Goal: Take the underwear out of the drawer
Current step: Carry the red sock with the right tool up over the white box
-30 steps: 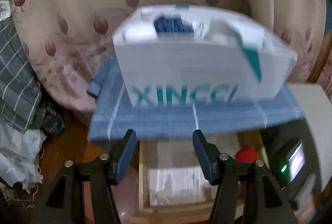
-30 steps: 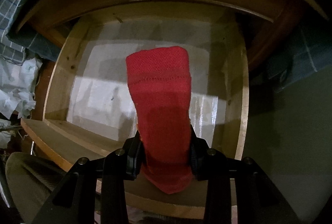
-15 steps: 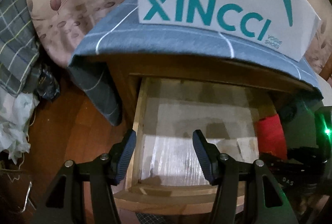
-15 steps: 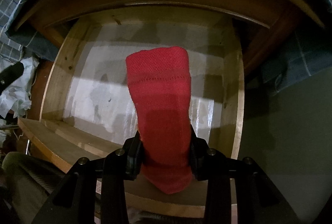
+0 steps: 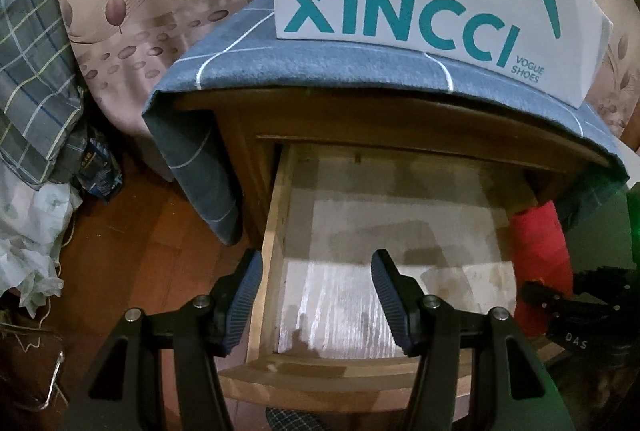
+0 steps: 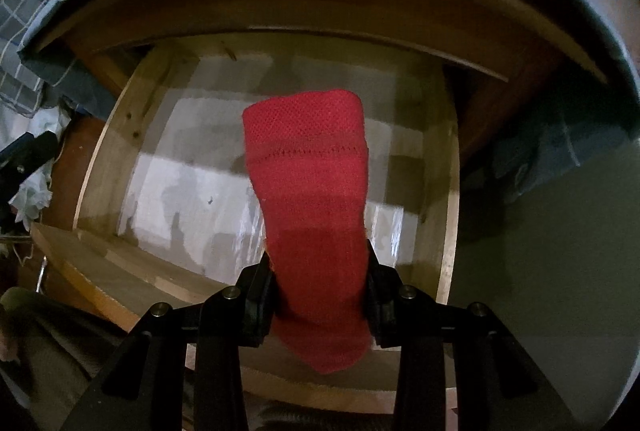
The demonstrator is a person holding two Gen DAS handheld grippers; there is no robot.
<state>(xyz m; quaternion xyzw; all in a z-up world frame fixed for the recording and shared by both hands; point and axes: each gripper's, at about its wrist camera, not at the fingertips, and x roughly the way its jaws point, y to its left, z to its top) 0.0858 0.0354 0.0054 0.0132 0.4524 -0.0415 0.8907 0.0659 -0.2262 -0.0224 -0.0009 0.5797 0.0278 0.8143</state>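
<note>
My right gripper (image 6: 320, 295) clamps the soft, light underwear (image 6: 312, 215) mid-fold above the drawer (image 6: 448, 199); left gripper (image 5: 316, 295) idle, agape.

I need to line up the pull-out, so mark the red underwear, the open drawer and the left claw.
red underwear (image 6: 308, 191): right wrist view, on the stitched middle of the fabric.
open drawer (image 5: 269, 251): left wrist view, on its left side wall.
left claw (image 5: 316, 299): left wrist view, midway between the fingertips.
</note>
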